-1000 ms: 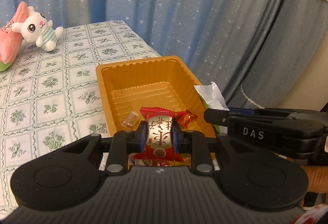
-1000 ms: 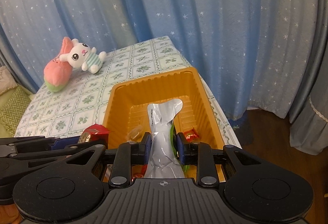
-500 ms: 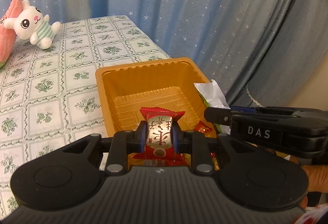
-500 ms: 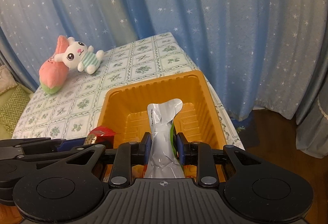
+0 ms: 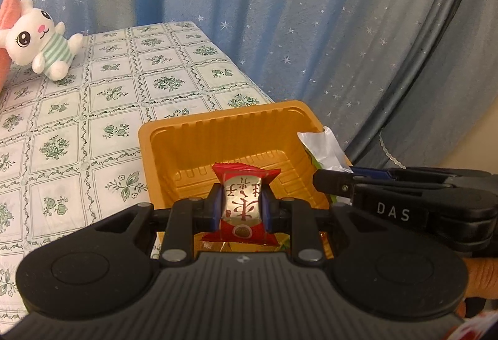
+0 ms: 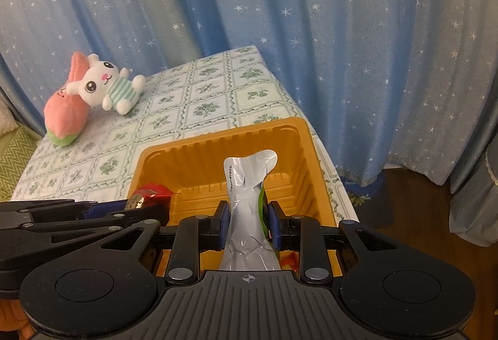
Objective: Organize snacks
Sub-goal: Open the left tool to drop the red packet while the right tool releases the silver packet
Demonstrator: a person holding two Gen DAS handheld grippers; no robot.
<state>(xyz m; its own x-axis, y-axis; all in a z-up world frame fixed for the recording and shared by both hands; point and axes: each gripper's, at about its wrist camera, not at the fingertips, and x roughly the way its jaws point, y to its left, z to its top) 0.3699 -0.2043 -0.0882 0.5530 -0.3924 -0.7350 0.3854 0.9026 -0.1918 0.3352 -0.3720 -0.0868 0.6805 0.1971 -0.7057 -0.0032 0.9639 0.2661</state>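
Two crinkly wrappers (image 5: 242, 202) (image 6: 249, 209) — ribbed tray (image 5: 230, 134)

A home: starry curtains (image 6: 311, 29), floral tablecloth (image 6: 202, 97), plush bunny (image 6: 105, 85).

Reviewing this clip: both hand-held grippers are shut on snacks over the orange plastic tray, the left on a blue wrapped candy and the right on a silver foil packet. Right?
Not quite. The left hand-held gripper holds a red wrapped candy, not blue, as the left wrist view shows. The rest stands: the right hand-held gripper is shut on the silver foil packet over the orange plastic tray.
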